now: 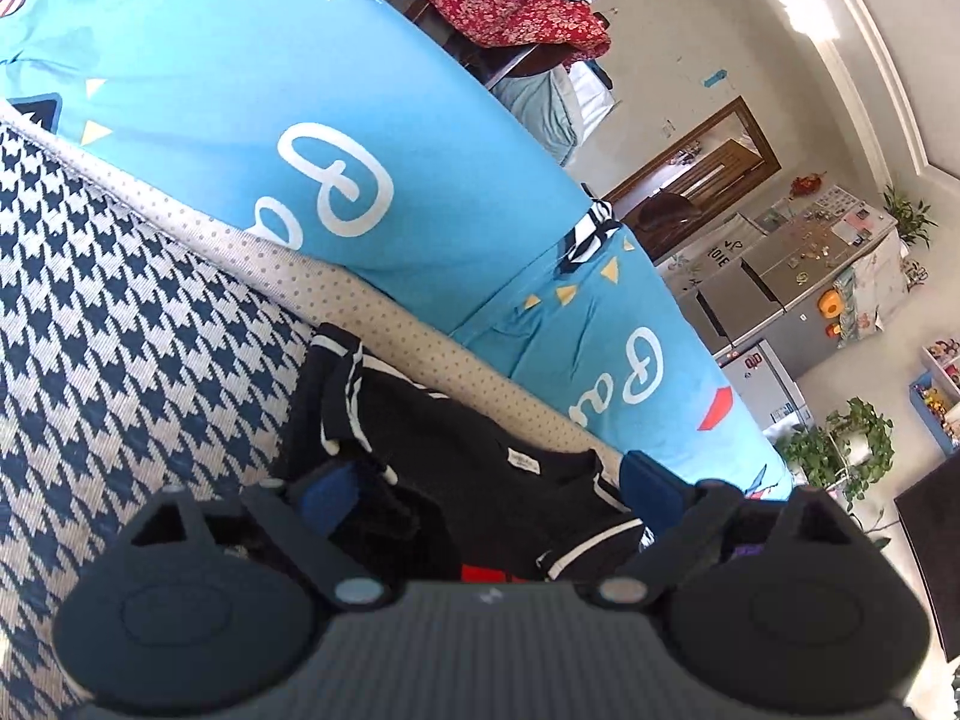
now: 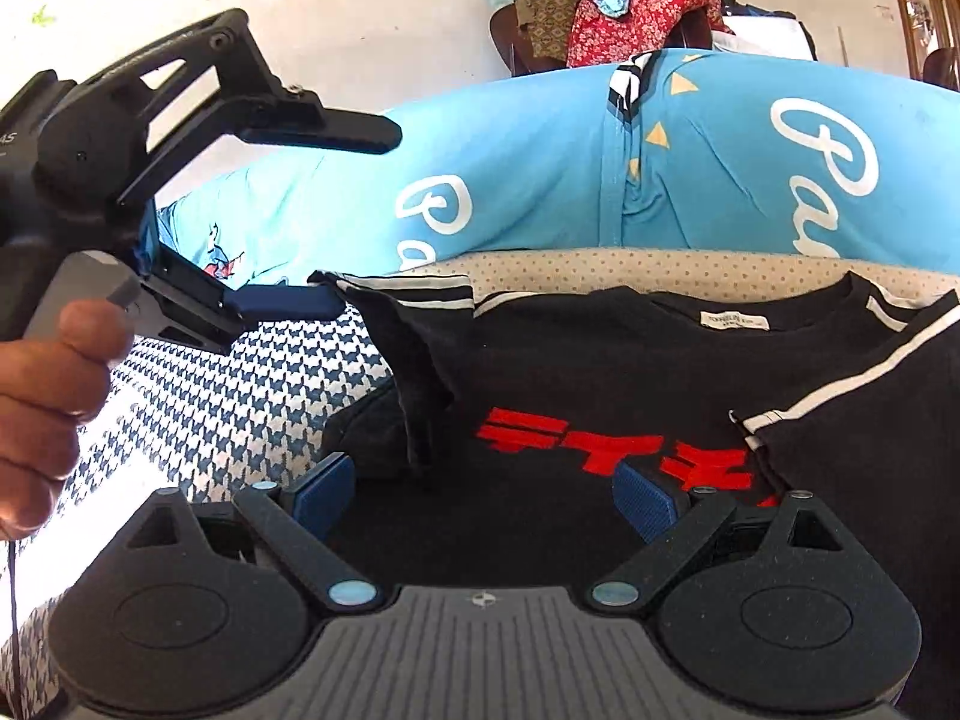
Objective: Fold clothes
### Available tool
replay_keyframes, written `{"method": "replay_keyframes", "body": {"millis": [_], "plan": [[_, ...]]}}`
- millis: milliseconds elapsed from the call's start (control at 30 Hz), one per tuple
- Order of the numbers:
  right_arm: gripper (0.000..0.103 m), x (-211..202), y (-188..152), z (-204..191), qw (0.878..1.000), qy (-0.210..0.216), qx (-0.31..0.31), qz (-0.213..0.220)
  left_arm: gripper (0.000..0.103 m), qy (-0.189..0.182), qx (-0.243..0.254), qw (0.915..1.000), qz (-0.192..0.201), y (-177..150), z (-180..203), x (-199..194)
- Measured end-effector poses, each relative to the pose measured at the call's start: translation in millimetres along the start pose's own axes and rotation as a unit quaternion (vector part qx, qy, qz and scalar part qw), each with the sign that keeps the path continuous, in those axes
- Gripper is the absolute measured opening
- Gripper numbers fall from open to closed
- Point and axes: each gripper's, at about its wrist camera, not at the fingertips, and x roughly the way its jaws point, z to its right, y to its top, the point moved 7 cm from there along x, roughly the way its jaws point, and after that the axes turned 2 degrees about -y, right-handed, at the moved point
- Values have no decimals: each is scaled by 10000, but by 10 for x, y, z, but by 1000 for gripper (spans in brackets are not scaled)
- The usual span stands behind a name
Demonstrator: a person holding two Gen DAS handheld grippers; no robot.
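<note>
A black T-shirt point(image 2: 600, 360) with red print and white-striped sleeves lies on the houndstooth cover point(image 2: 252, 384), its collar label point(image 2: 733, 320) facing up. My right gripper point(image 2: 485, 495) hovers open above the shirt's chest, with nothing between its blue pads. My left gripper point(image 2: 363, 216), held by a hand point(image 2: 42, 396), stands wide open at the left. Its lower finger point(image 2: 288, 303) sits right at the tip of the striped sleeve point(image 2: 408, 288); I cannot tell whether they touch. In the left wrist view the shirt point(image 1: 480, 438) lies bunched under the open left gripper point(image 1: 489, 486).
A big blue cushion point(image 2: 540, 180) with white lettering runs along the back, behind a dotted beige strip point(image 2: 600, 270). A striped cloth point(image 2: 630, 81) lies draped over it. Beyond it a chair holds a pile of clothes point(image 2: 630, 18). A fridge point(image 1: 780, 300) and plants point(image 1: 840, 450) stand at the far right.
</note>
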Motion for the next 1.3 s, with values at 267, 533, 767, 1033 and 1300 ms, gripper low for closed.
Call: {"method": "replay_keyframes", "body": {"millis": [267,533,767,1033,1300], "plan": [[48,137,-2,-140,9997,212,-54,71,93,77,25,10000,8,-20,-11,40],[8,290,-84,-3,9967,392,687,-166,95,193,-10,9998,83,-3,-52,70],[7,172,-225,360,9641,173,2620,-403,95,-152,-92,9998,-11,-63,42,220],[13,40,-146,374,9753,-232,2178,-305,98,211,-14,9995,237,-29,2,133],[26,-9,-26,86,9965,-319,757,-156,98,410,-587,9974,119,-10,-232,149]]}}
